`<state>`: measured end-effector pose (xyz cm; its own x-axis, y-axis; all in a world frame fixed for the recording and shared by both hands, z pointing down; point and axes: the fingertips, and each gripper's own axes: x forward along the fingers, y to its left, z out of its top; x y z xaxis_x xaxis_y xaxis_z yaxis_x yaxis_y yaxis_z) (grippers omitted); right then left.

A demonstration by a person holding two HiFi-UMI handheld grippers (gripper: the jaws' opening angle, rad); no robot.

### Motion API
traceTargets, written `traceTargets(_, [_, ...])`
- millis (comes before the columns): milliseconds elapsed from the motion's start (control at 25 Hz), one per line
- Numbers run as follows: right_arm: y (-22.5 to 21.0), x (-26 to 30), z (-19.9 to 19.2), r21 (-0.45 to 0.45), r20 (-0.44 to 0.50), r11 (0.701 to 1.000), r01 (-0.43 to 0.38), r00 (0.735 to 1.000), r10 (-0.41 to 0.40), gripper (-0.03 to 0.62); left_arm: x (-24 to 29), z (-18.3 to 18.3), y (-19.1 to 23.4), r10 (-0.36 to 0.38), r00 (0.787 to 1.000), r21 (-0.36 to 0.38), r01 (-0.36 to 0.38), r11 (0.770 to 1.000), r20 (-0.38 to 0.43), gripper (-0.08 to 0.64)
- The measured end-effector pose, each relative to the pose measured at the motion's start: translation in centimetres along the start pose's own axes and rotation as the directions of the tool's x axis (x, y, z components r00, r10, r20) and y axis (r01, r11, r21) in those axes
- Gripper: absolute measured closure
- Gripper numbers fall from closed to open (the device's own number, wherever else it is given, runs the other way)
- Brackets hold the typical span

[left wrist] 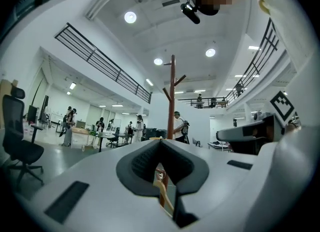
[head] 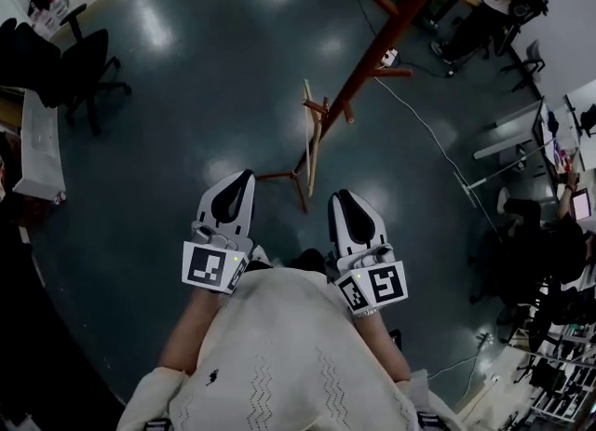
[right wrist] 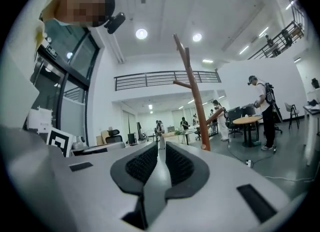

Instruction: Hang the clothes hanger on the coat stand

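Observation:
The brown wooden coat stand (head: 372, 52) rises from the floor ahead of me, its pole running up to the right. A pale wooden clothes hanger (head: 311, 141) is by its foot; I cannot tell whether it leans, lies or hangs there. My left gripper (head: 246, 176) and right gripper (head: 341, 196) are side by side in front of my chest, short of the stand, both shut and holding nothing. In the left gripper view, the hanger (left wrist: 162, 188) shows through the gap behind the shut gripper tips (left wrist: 160, 143), and the stand (left wrist: 172, 100) is straight ahead. In the right gripper view, the stand (right wrist: 195, 100) is right of the gripper (right wrist: 161, 138).
Black office chairs (head: 79, 66) stand at the far left beside a white desk (head: 39, 145). A white cable (head: 438, 141) runs over the floor right of the stand. A seated person (head: 484, 10) is at the top right, and desks with screens (head: 559, 141) line the right side.

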<state>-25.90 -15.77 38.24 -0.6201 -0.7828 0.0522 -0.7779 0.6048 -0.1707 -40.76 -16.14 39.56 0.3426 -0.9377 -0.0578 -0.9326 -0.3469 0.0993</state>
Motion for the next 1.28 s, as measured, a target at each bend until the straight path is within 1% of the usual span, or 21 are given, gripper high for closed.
traceTargets(80, [-0.3,-0.1,1.2,0.002,0.04,1.0,0.013,0.999,-0.013,0.525,-0.2,0.4,-0.6,-0.021,1.0,0.017,0.021,1.0,0.012,0.548])
traceTargets(200, [-0.7,-0.2,1.9,-0.021,0.033,1.0,0.015,0.999,-0.015,0.533,0.1,0.8,-1.3,-0.015,1.0,0.015,0.015,1.0,0.004,0.548])
traceTargets(280, [-0.8,-0.1,1.2,-0.023,0.014,1.0,0.006,1.0,-0.006,0.535,0.1,0.5,-1.5,-0.013,1.0,0.018,0.013,1.0,-0.006,0.548])
traceTargets(360, [-0.8,-0.1,0.1,-0.007,-0.002,1.0,0.005,1.0,-0.005,0.537,-0.1,-0.1,-1.5,-0.011,1.0,0.018,0.011,1.0,-0.017,0.548])
traceTargets(480, [-0.6,-0.4,-0.8,-0.001,-0.018,1.0,0.014,1.0,-0.014,0.541,-0.6,-0.2,-1.5,-0.004,1.0,-0.002,0.004,1.0,-0.014,0.548])
traceTargets(560, [-0.4,-0.5,-0.9,-0.003,-0.02,1.0,0.013,1.0,-0.013,0.541,-1.0,0.1,-1.6,-0.001,1.0,-0.006,0.001,1.0,-0.006,0.548])
traceTargets(680, [-0.2,-0.6,-0.9,-0.001,-0.012,1.0,0.015,1.0,-0.015,0.541,-1.7,-0.5,-1.6,-0.011,0.999,0.017,0.012,1.0,-0.033,0.548])
traceTargets(840, [-0.2,-1.0,-0.9,-0.014,-0.016,0.999,0.03,0.999,-0.03,0.541,-2.1,-1.0,-1.6,-0.022,0.999,0.014,0.022,1.0,-0.049,0.548])
traceTargets(1000, [-0.4,-1.2,-1.2,-0.001,-0.032,0.999,0.049,0.998,-0.049,0.541,-1.9,-1.3,-1.7,-0.036,0.998,0.007,0.037,0.999,-0.058,0.548])
traceTargets(1160, [-0.9,-1.8,-1.3,-0.014,-0.043,0.998,0.066,0.997,-0.067,0.541,-1.1,-1.8,-2.2,-0.061,0.996,0.001,0.061,0.998,-0.07,0.548])
traceTargets(1280, [-1.5,-1.9,-1.3,-0.006,-0.048,0.997,0.075,0.996,-0.075,0.541,-0.4,-1.8,-2.9,-0.08,0.994,0.012,0.081,0.997,-0.072,0.548])
